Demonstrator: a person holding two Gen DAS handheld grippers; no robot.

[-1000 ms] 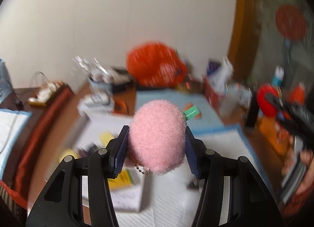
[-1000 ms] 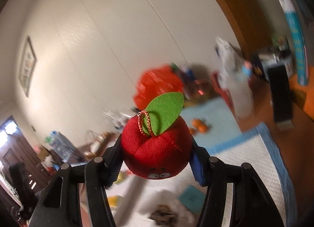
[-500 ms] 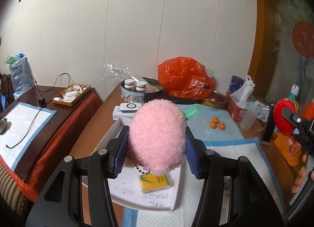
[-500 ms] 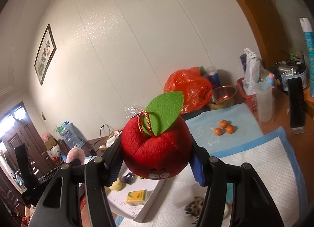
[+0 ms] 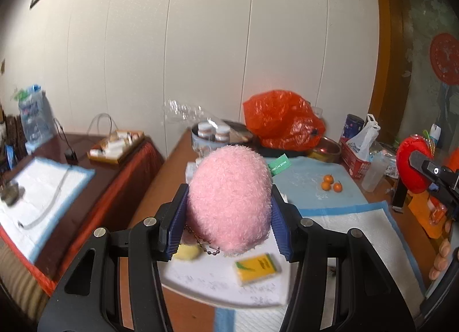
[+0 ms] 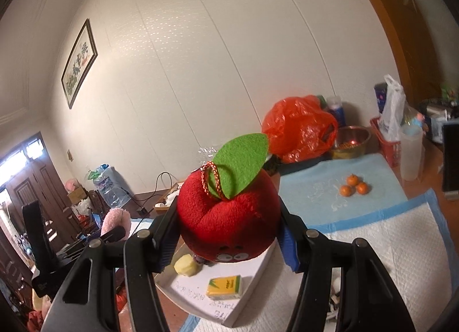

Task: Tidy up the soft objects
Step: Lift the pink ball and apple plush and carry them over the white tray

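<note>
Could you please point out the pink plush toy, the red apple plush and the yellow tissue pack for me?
pink plush toy (image 5: pixel 229 200), left wrist view, middle of its fuzzy body.
red apple plush (image 6: pixel 229 220), right wrist view, centre of its red body.
yellow tissue pack (image 6: pixel 224 286), right wrist view, its top face.

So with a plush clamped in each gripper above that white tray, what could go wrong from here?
1. The pink plush has a bead chain dangling below the left gripper; it might snag on the white tray rim.
2. The tray already holds a yellow packet and a small yellow lump; a dropped plush could knock them.
3. The red apple plush bulges beyond the right gripper pads and may slip.
</note>
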